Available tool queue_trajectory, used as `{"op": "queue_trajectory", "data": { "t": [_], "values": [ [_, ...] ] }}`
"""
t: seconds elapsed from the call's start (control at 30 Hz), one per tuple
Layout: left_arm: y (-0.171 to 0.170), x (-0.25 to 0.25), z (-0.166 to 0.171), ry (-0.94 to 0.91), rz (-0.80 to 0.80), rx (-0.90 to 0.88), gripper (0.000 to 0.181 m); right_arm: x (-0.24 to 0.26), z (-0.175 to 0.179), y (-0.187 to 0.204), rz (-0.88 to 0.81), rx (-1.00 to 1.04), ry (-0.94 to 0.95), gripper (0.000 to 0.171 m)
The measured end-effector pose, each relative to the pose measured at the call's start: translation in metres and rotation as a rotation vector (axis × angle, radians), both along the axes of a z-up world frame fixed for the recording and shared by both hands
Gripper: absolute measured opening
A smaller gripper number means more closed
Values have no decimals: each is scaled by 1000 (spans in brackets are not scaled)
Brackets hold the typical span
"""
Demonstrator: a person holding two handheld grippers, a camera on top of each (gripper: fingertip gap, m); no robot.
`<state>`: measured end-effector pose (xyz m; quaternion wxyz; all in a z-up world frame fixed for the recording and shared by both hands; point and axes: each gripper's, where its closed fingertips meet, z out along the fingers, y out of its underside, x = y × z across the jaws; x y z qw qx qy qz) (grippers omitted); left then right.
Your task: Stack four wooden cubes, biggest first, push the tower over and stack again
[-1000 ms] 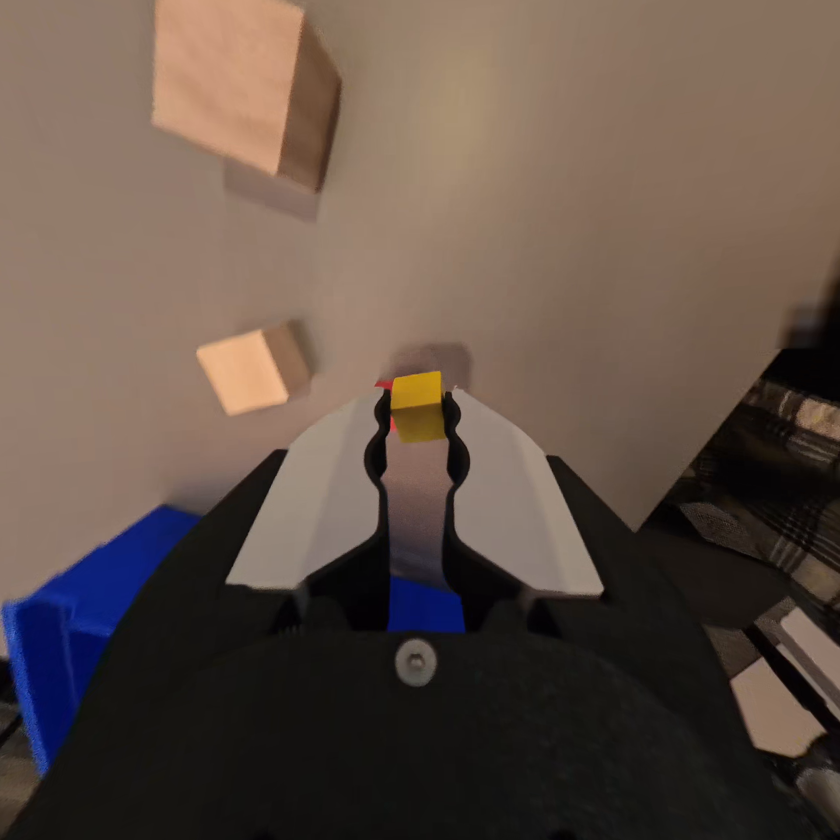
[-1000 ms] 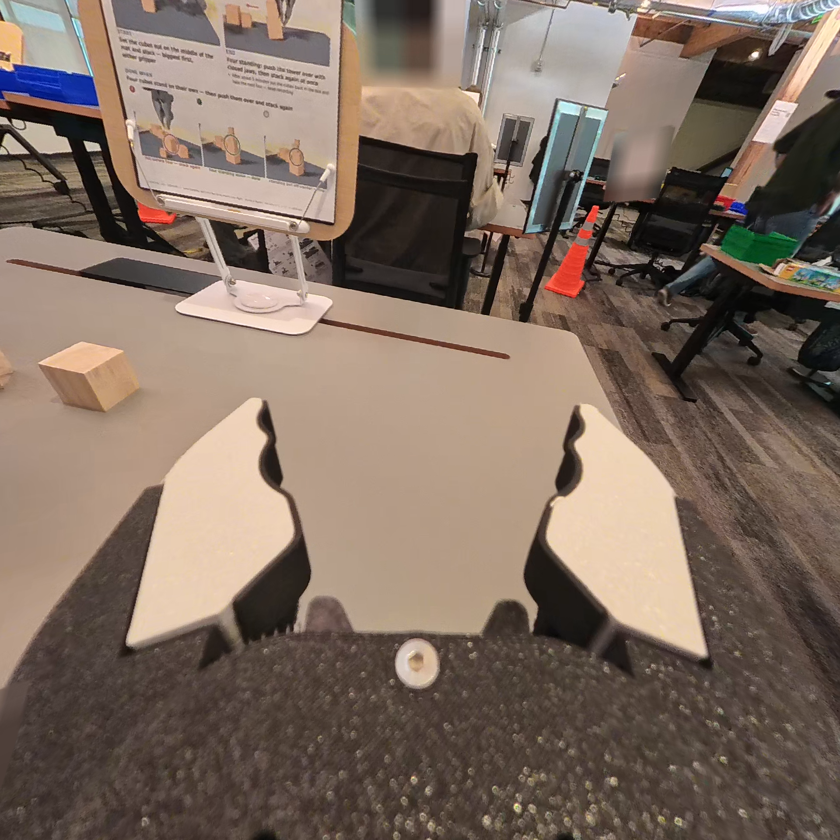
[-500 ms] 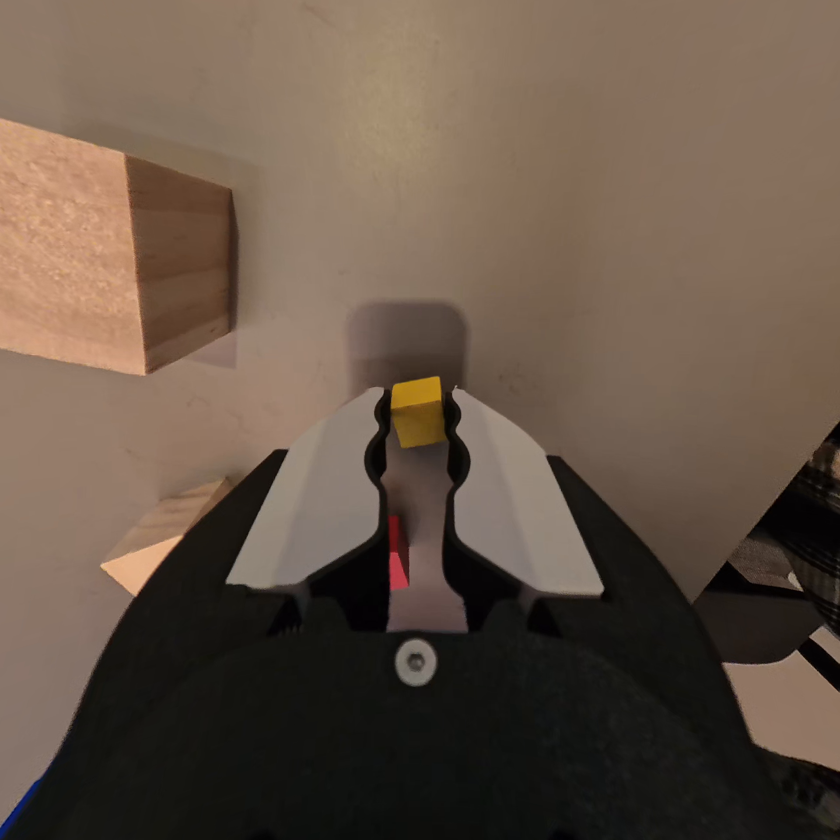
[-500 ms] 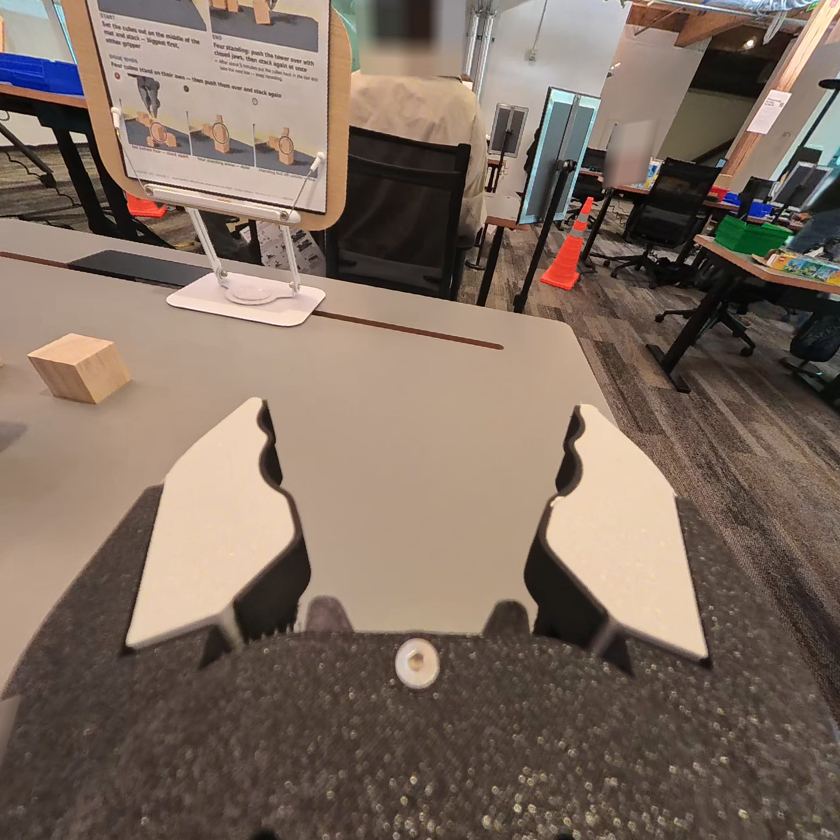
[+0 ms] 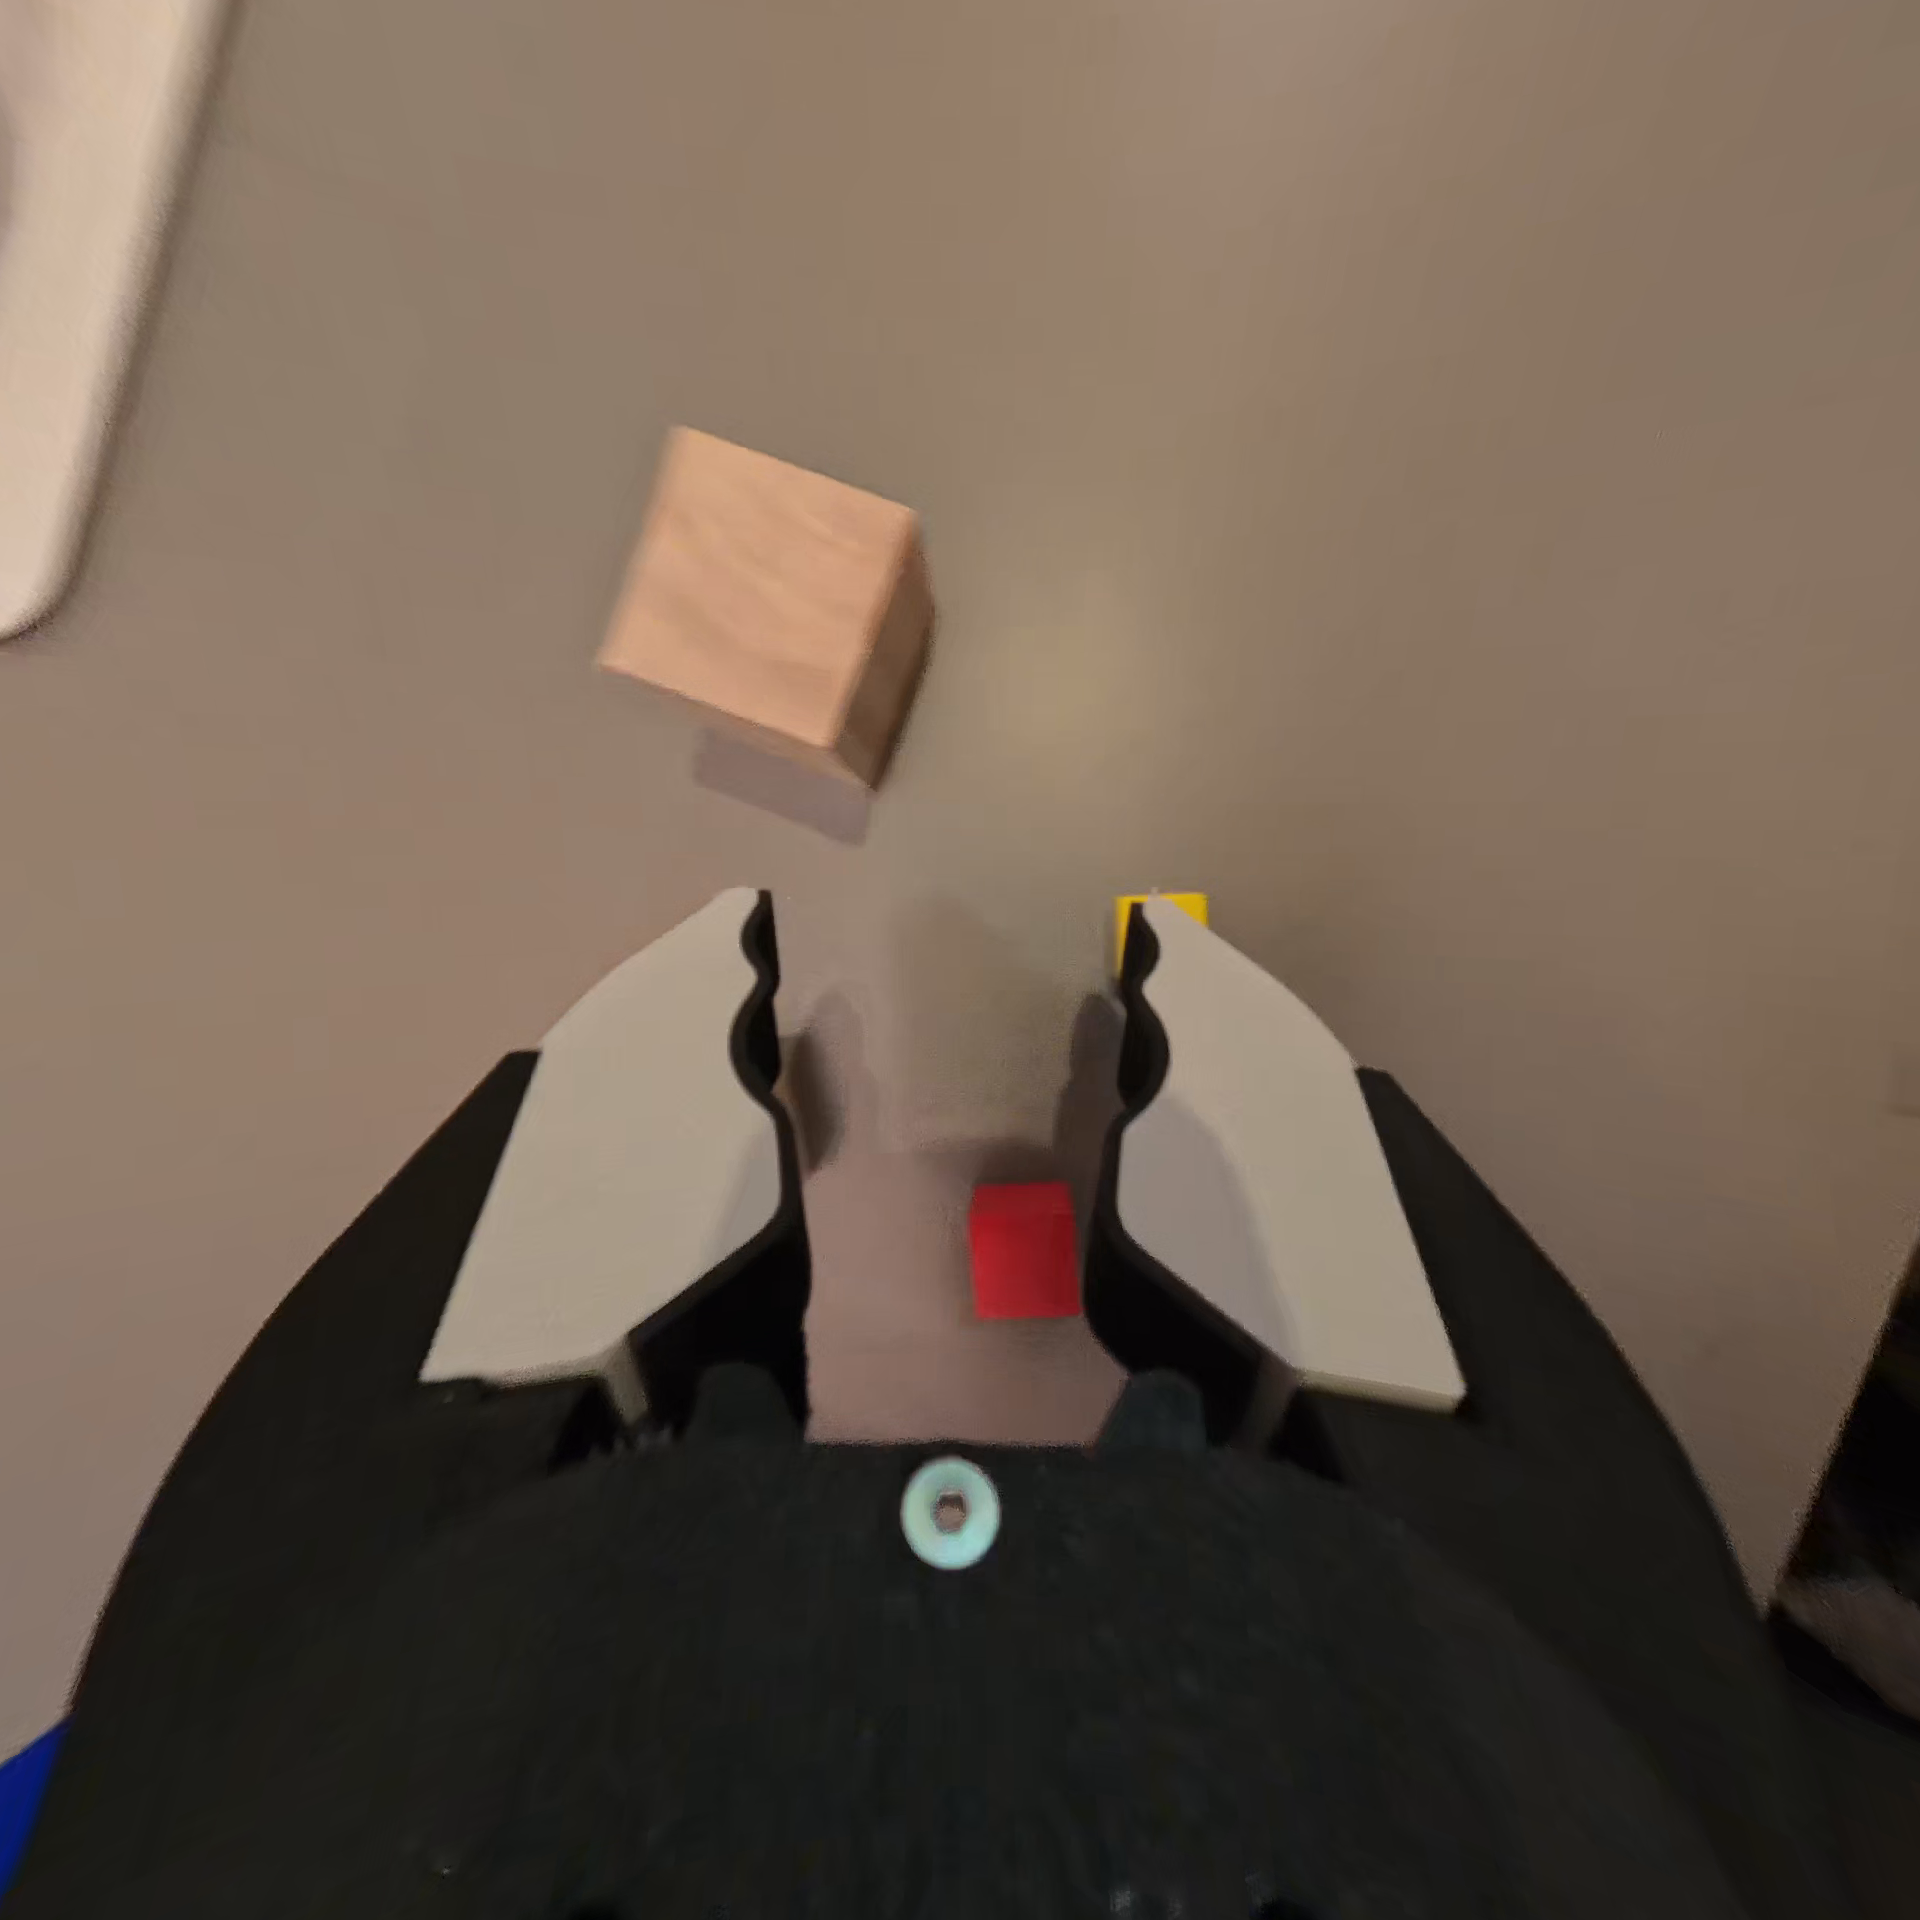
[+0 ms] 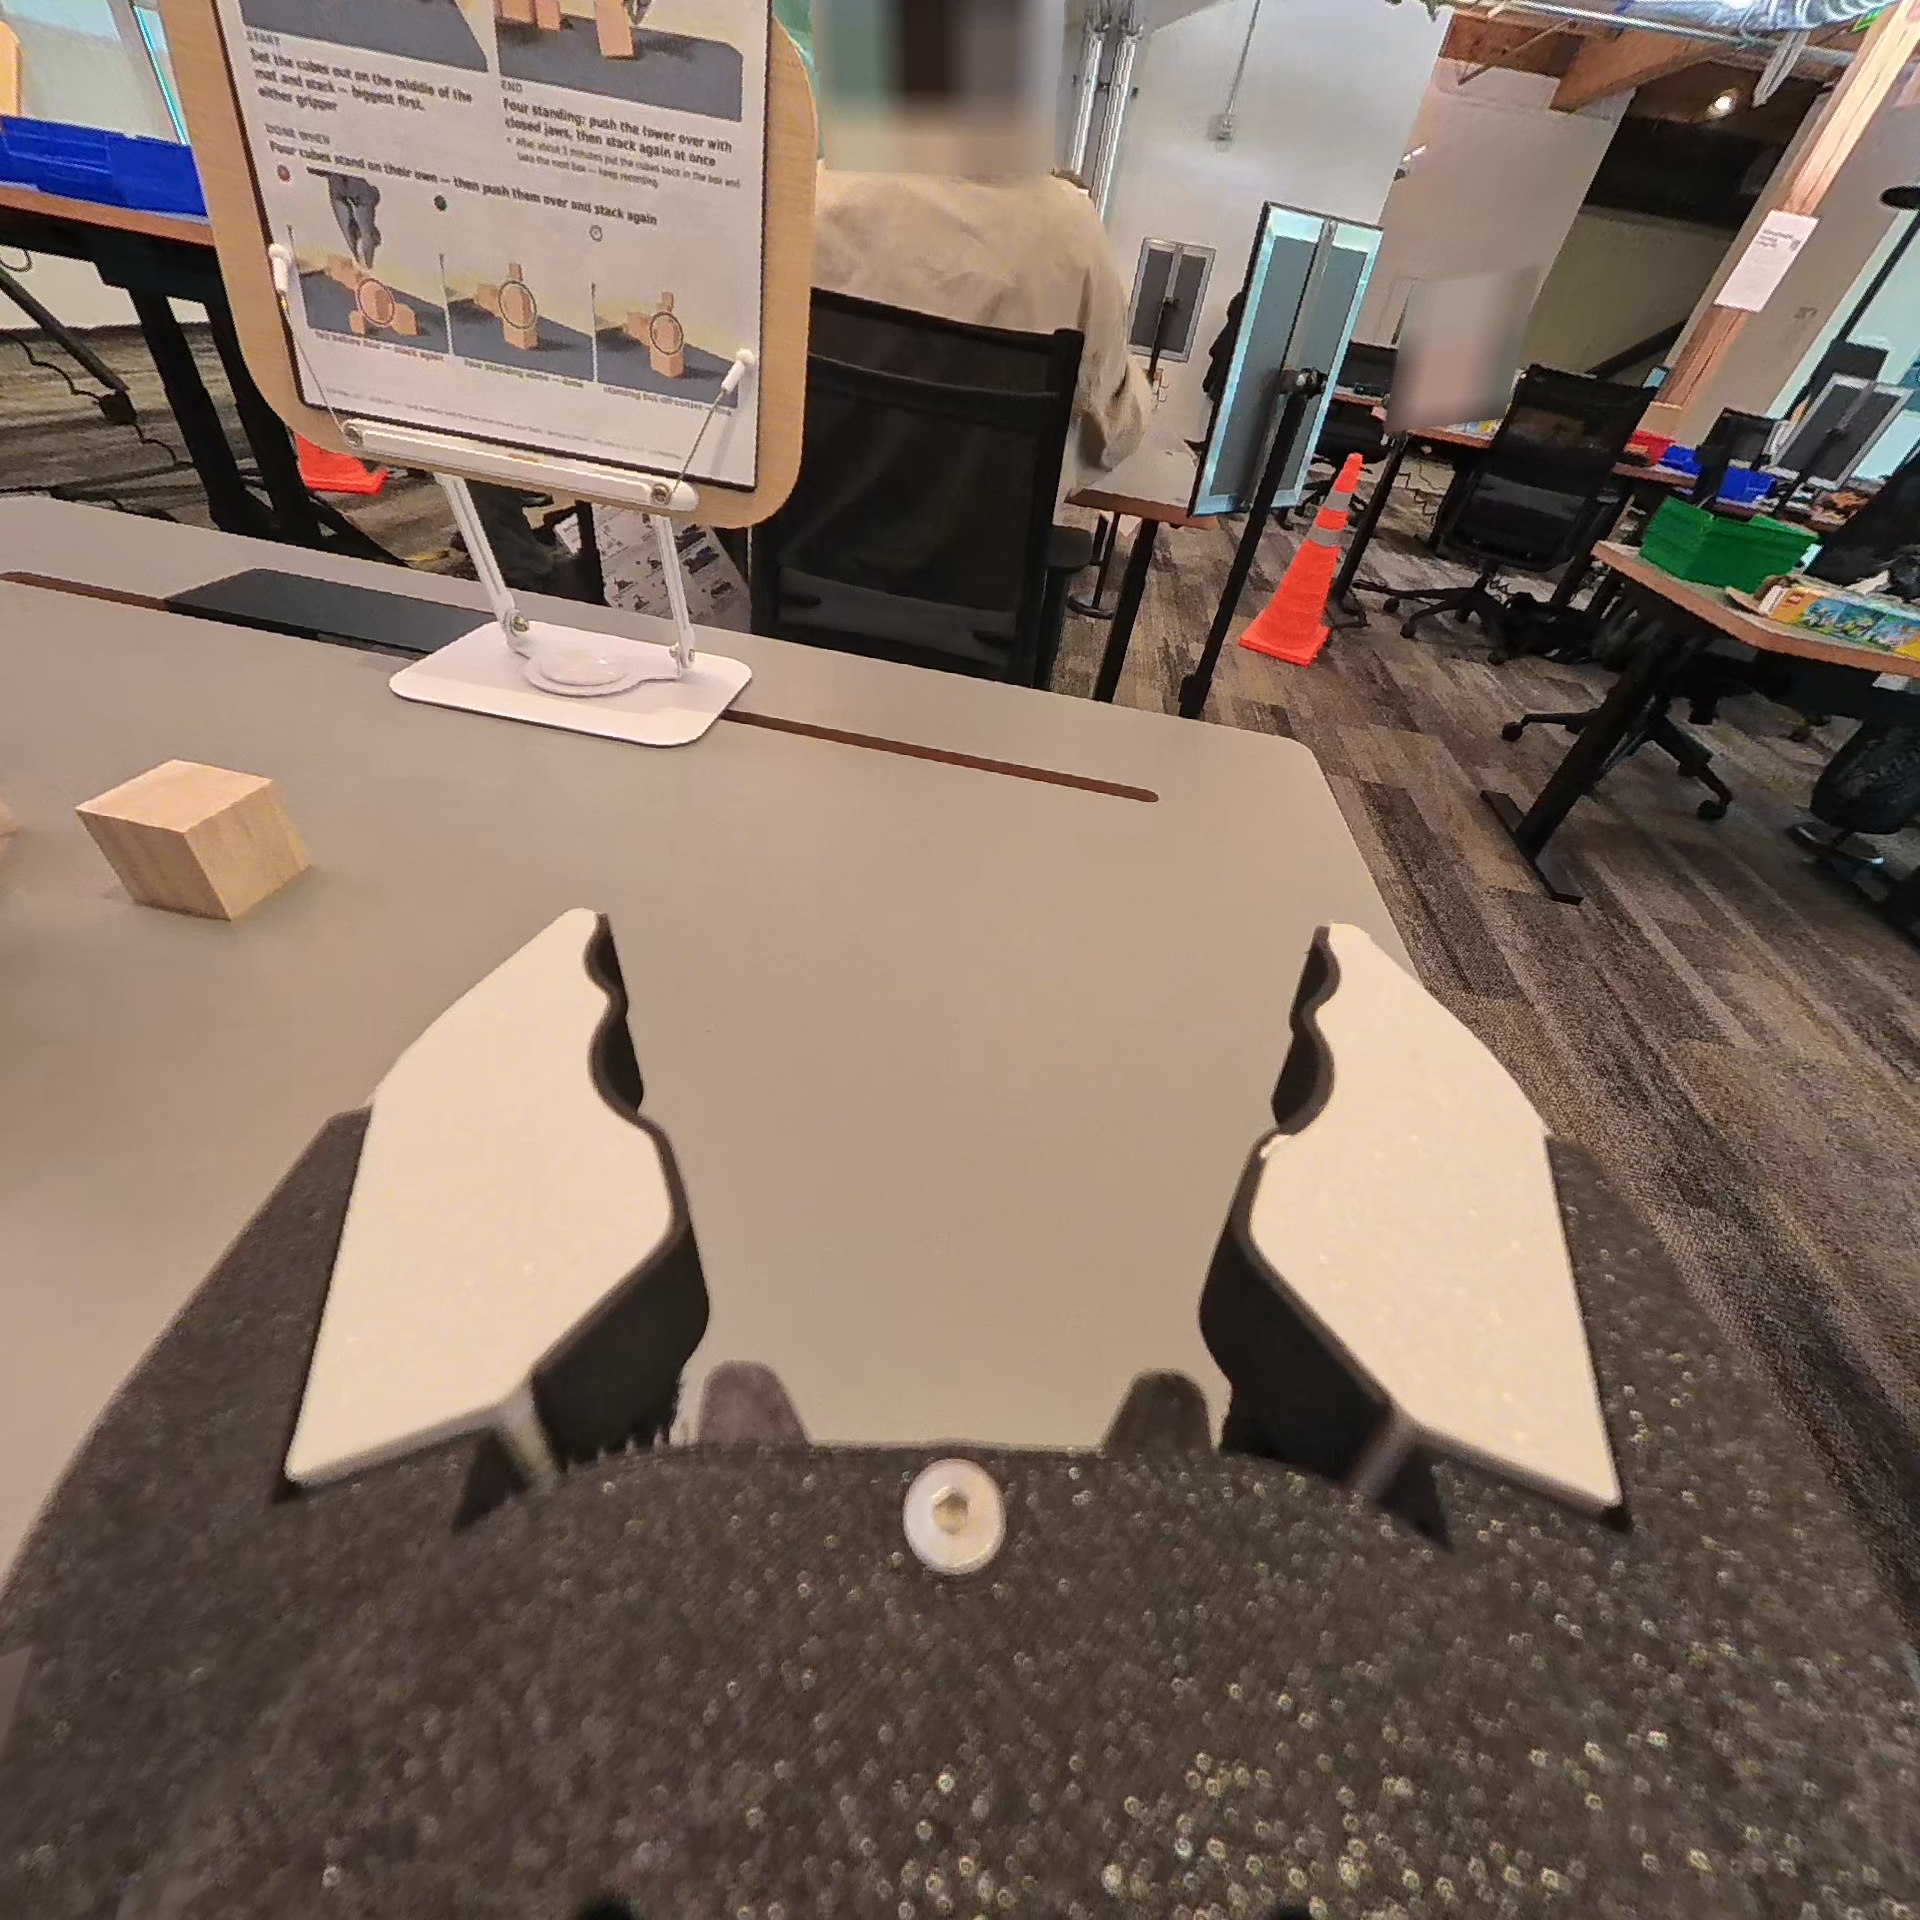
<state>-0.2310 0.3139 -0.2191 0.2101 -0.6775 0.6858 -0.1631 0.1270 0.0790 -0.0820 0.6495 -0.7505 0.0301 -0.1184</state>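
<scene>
My left gripper (image 5: 951, 920) is open, pointing down at the grey table (image 5: 1351, 416). A small yellow cube (image 5: 1179, 909) sits at its right fingertip, partly hidden behind it. A small red cube (image 5: 1020, 1262) lies on the table between the fingers, close to the right one. A plain wooden cube (image 5: 764, 603) lies a little beyond the fingertips, to the left. My right gripper (image 6: 961, 940) is open and empty over the table (image 6: 935, 1039). A wooden cube (image 6: 192, 836) lies far to its left.
A white stand base (image 6: 571, 681) holds an instruction board (image 6: 509, 229) at the back of the table; the base also shows in the left wrist view (image 5: 62, 312). The table's right edge (image 6: 1351, 831) drops to carpet. A person sits on a black chair (image 6: 914, 499) behind.
My left gripper has opened and let go of the yellow cube, which now sits by the right fingertip. The left gripper has shifted over the table. The right gripper has barely moved.
</scene>
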Motion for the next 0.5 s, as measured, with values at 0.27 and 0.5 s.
{"op": "queue_trajectory", "data": {
  "t": [0.27,0.5],
  "values": [
    [54,-41,20,-108,188,116,89,-1,-4,3,8,-5,6,120],
    [65,-63,-14,-9,299,56,95,-2,-4,7,14,-10,5,120]
  ]
}}
